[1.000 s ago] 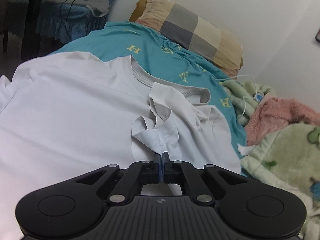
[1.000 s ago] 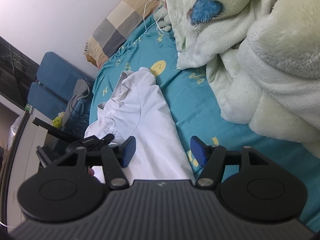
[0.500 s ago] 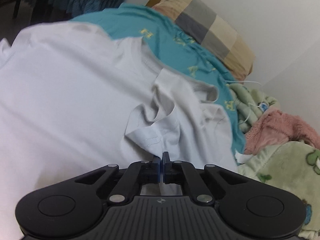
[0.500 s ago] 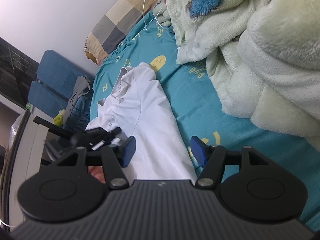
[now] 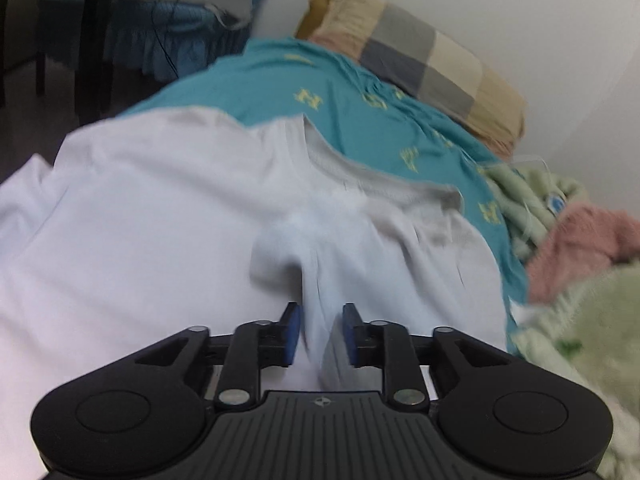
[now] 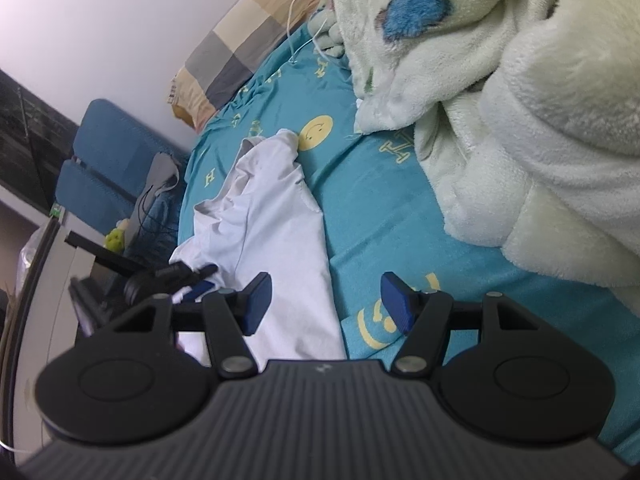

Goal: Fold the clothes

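Note:
A white T-shirt [image 5: 152, 216] lies spread on the teal bed sheet [image 5: 344, 108], collar toward the pillow. Its sleeve [image 5: 316, 256] lies folded in over the body. My left gripper [image 5: 319, 334] is open just above that sleeve, with a ridge of white cloth lying loose between the blue pads. In the right wrist view the same shirt [image 6: 280, 240] lies on the sheet. My right gripper [image 6: 325, 300] is wide open and empty above the shirt's right edge. The left gripper [image 6: 188, 276] shows there at the shirt's left side.
A checked pillow [image 5: 420, 56] lies at the bed's head by the wall. Fluffy green blankets [image 6: 500, 100] and a pink one [image 5: 580, 244] are piled along the right, with a white cable [image 6: 304, 12]. A blue chair [image 6: 104, 168] stands left of the bed.
My left gripper was shut on the shirt sleeve and has now opened, letting the sleeve drop onto the shirt body. The right gripper has barely moved.

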`<action>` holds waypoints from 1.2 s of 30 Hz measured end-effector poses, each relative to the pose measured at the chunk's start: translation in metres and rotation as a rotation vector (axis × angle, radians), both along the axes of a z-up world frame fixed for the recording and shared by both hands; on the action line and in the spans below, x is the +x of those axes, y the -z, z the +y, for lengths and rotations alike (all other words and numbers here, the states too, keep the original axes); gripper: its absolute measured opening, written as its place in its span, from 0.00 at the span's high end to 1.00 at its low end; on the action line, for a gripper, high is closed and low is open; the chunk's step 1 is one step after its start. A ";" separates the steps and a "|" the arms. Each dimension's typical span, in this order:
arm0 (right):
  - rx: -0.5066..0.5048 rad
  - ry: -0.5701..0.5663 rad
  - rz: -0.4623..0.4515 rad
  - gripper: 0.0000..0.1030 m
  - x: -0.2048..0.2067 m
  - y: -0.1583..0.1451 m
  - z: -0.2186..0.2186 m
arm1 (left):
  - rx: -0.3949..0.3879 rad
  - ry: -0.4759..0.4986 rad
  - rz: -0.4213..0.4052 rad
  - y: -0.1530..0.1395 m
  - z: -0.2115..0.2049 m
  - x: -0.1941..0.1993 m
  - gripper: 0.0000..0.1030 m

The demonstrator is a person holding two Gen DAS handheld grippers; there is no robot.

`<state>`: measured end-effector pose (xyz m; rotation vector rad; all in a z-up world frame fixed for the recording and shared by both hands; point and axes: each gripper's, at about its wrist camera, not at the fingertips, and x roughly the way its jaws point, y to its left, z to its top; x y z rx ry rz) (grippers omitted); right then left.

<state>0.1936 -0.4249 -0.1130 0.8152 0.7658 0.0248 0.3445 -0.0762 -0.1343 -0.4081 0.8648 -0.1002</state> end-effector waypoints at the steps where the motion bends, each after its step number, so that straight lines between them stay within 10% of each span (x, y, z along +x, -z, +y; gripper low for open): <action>1: -0.001 -0.008 -0.002 0.38 0.000 -0.001 0.001 | -0.004 0.031 0.015 -0.002 0.001 -0.016 0.63; 16: -0.089 -0.152 -0.034 0.38 -0.027 -0.021 0.031 | -0.048 0.435 0.299 0.006 -0.016 -0.270 0.54; 20: -0.165 -0.182 -0.057 0.38 -0.037 -0.029 0.046 | 0.006 0.516 0.282 0.007 -0.030 -0.291 0.57; 24: -0.261 -0.218 -0.052 0.38 -0.036 -0.030 0.062 | 0.022 0.582 0.264 -0.002 -0.038 -0.297 0.92; 36: -0.367 -0.252 -0.058 0.38 -0.033 -0.031 0.079 | 0.127 0.527 0.283 -0.018 -0.025 -0.298 0.96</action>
